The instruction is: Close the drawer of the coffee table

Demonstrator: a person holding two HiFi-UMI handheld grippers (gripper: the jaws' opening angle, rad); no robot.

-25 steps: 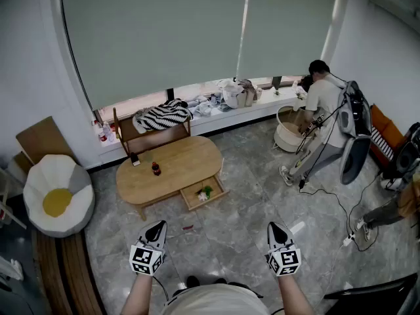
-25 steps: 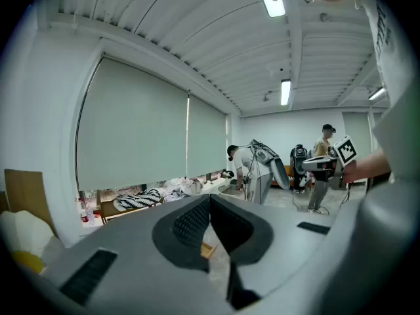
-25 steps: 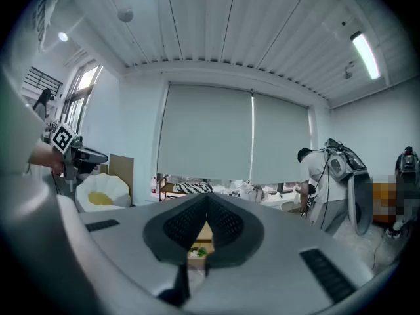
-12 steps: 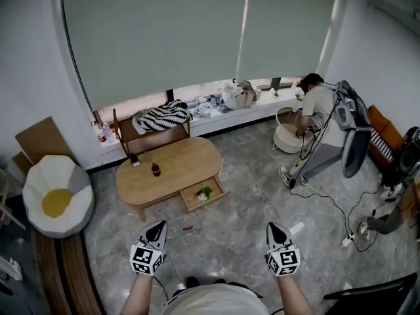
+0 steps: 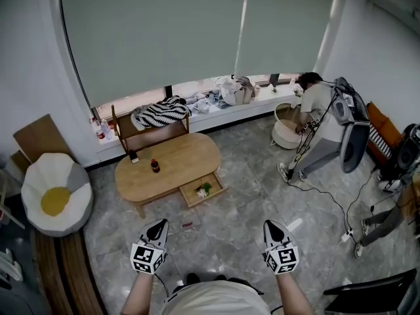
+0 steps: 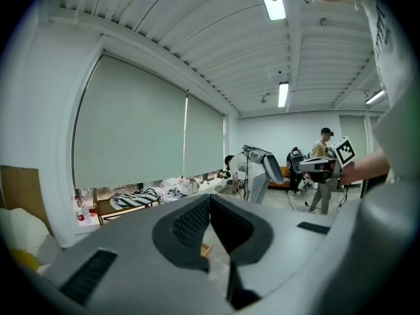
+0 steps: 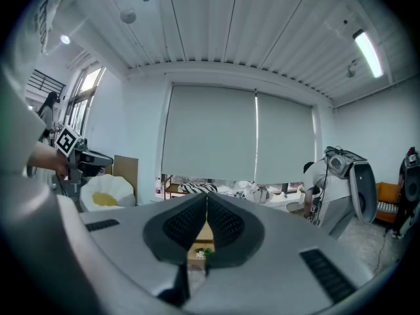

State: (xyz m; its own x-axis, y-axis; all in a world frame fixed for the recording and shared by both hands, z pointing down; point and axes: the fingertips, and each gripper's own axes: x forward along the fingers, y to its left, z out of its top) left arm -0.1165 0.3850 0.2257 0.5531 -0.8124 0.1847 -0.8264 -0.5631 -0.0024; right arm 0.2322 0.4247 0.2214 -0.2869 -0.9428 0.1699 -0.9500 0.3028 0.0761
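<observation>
drawer (image 5: 204,190) of the coffee table (image 5: 172,166) stood pulled out, well ahead of both grippers and a bit toward the left one's side. its front faced them, w/ a small white-and-green item (image 5: 203,189) lying inside. left gripper (image 5: 157,227) had its jaws fully together w/ nothing between them. right gripper (image 5: 274,226) was the same: pads meeting, empty. both were held low near the person's body, pointing roughly level toward the table and well apart from it.

judged step: approach. there was no contact w/ the drawer yet, so the task looked barely begun. next move prob. called for walking fwd over the floor (image 5: 243,209), then setting one closed tip flat against the drawer front near its middle and pushing straight in, so it wouldn't skew. a small dark item (image 5: 188,226) lay on the floor just ahead of the left gripper, btw it and the drawer — worth stepping round. a bottle (image 5: 155,167) on the tabletop, beyond the left gripper, could wobble if the push were hard.
</observation>
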